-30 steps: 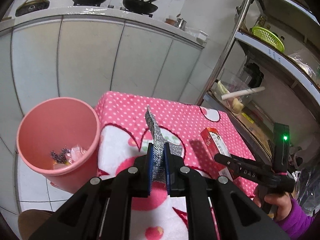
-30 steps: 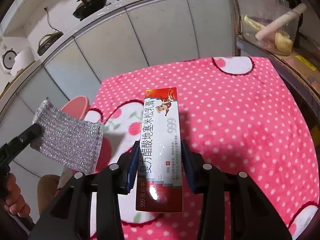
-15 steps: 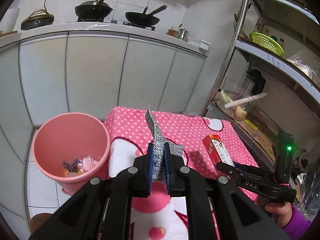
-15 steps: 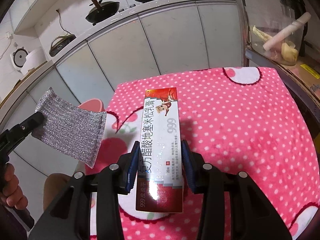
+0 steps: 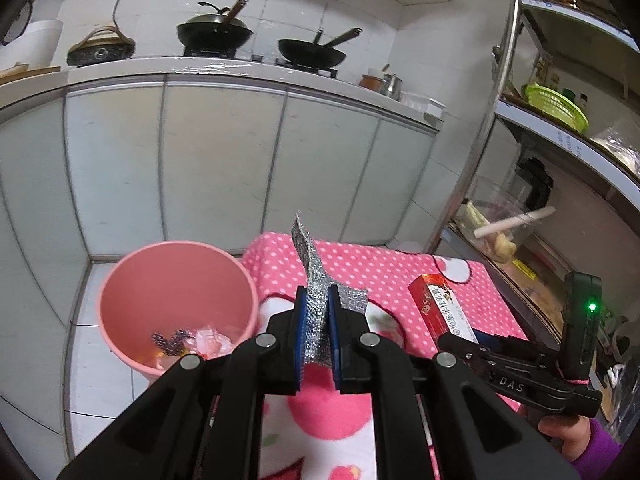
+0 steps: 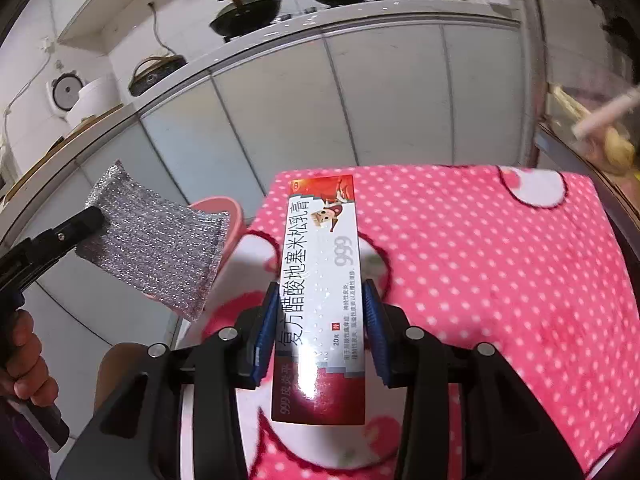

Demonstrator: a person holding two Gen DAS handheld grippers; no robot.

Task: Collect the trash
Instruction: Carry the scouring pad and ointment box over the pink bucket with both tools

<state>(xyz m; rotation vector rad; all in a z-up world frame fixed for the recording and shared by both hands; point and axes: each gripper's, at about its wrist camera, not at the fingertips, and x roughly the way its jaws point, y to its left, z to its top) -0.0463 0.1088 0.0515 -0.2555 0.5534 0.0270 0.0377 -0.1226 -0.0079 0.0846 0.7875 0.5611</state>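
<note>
The left tongs (image 5: pixel 317 334) pinch a silver scourer (image 5: pixel 316 280) above the pink-clothed surface (image 5: pixel 400 268), beside the bin (image 5: pixel 176 280), while the right tongs (image 6: pixel 320 332) clamp a red-and-white box (image 6: pixel 320 280) over that surface.

Even, moderately bright indoor light; fisheye bending and dark vignetting at all corners. Glare whitens the ointment box (image 6: pixel 320 364) toward 6 o'clock. Shelf objects at 3 o'clock are motion-blurred.
</note>
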